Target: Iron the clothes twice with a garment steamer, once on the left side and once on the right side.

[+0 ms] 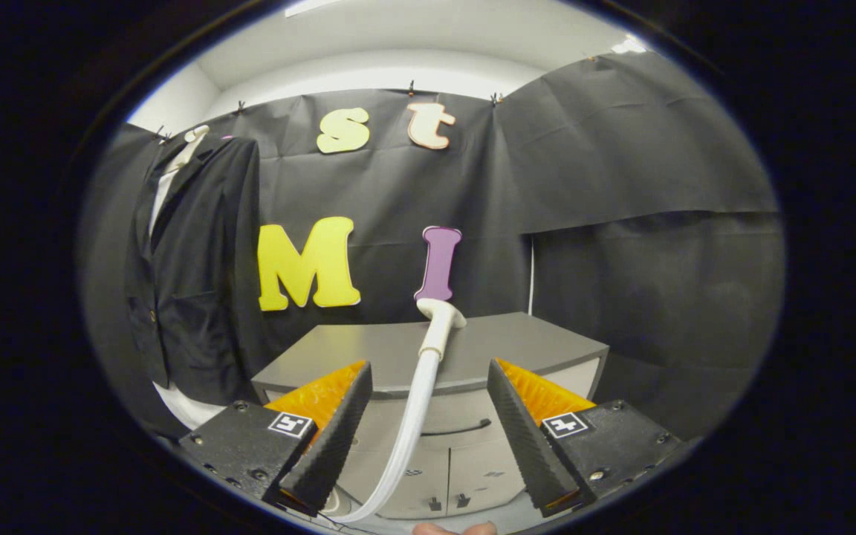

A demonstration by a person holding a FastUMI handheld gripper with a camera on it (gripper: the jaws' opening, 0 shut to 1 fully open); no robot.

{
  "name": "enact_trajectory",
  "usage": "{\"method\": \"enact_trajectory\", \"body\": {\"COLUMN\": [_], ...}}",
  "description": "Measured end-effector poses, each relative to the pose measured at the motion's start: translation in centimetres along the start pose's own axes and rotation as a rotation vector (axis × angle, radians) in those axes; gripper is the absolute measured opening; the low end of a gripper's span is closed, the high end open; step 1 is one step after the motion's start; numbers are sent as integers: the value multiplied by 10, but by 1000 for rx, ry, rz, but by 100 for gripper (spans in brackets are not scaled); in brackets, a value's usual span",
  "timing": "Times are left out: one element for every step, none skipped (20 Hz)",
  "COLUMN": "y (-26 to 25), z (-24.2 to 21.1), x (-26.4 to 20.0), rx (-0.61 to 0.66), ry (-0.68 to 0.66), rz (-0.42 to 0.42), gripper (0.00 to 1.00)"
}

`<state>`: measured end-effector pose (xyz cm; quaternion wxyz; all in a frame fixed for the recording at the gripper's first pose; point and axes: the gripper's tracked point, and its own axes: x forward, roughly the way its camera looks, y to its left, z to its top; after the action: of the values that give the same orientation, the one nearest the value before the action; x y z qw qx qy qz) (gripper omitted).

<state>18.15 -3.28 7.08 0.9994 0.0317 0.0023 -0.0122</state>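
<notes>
A: Fingers [428, 438] wide apart, gripping nothing?

B: Yep. Steamer head [440, 316] sits on the grey surface [368, 353] beyond them, hose [413, 416] running between. Jacket [190, 267] hangs off left.

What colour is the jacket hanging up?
The jacket is black, seen best in the gripper view, beyond the open tool.
</notes>
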Motion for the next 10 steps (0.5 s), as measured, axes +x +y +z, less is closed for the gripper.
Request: {"method": "enact_trajectory", "body": {"y": [-4,-6,-7,-8,-10,-12,-13,-15,-17,-20], "z": [1,0,-4,-7,-7,-5,1,9,19,26], "x": [10,20,28,38,47,57,66,74,82,91], "rx": [7,12,16,21,21,18,19,24,34,40], "ry": [14,41,68,95,122,144,151,151,150,161], "rz": [5,19,36,46,52,52,57,63,68,67], "gripper": [97,97,97,97,97,97,97,97,97,97]}}
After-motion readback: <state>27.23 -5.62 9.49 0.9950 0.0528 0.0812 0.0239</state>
